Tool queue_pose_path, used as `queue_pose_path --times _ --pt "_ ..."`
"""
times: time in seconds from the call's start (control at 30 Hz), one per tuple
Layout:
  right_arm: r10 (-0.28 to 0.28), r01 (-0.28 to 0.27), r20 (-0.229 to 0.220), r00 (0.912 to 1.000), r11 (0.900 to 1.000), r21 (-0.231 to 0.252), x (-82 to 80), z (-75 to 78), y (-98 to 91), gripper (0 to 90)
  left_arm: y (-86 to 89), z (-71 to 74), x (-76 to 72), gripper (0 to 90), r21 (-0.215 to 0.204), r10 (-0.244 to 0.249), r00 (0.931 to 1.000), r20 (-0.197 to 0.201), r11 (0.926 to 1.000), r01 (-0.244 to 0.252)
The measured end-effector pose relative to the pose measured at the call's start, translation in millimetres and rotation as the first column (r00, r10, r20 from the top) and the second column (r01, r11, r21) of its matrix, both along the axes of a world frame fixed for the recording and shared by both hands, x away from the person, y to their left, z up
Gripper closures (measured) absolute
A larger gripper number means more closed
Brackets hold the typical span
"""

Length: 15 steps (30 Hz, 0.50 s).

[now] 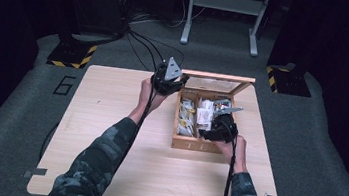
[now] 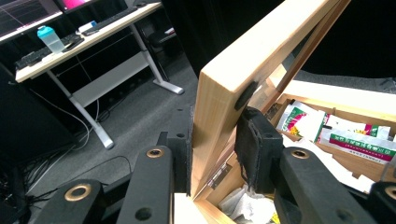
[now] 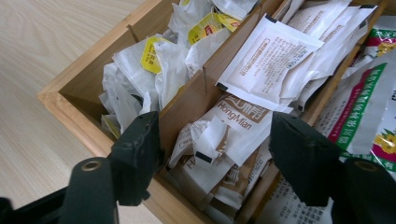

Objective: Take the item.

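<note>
A wooden tea box (image 1: 197,144) stands on the table's right half with its framed lid (image 1: 218,76) raised upright at the back. My left gripper (image 1: 167,77) is shut on the lid's left corner, and in the left gripper view its pads clamp the lid's wooden frame (image 2: 243,60) from both sides. My right gripper (image 1: 208,131) hangs over the front of the box. In the right gripper view it (image 3: 215,144) stands open above a brown-and-white HongMian sachet (image 3: 243,116) in the middle compartment. Its left jaw is over the divider beside the yellow-tagged tea bags (image 3: 154,60).
The box sits on a light wooden table (image 1: 109,120) with bare room to its left and front. White sachets (image 3: 268,56) and green-and-red packets (image 3: 369,102) fill other compartments. Cables (image 1: 144,44) run across the floor behind, near a desk frame (image 1: 223,13).
</note>
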State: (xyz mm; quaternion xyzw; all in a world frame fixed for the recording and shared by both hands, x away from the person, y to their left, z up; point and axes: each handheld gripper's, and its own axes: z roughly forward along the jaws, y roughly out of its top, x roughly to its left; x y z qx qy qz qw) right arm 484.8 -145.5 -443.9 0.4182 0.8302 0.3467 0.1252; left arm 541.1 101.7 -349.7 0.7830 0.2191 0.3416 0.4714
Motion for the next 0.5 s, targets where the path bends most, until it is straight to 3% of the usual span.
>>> queue_pose_path --times 0.33,0.5 --pt "-0.016 0.014 -0.041 0.9991 0.9994 -0.033 10.7 -5.6 14.0 49.8 0.0 0.1 0.2 67.5 -0.001 -0.001 1.0000 0.000 1.0000 0.001" --pt "-0.031 0.027 -0.058 0.9978 0.9964 -0.080 14.6 -11.8 19.1 58.3 0.0 0.1 0.2 67.5 -0.002 0.000 1.0000 -0.002 1.0000 0.000"
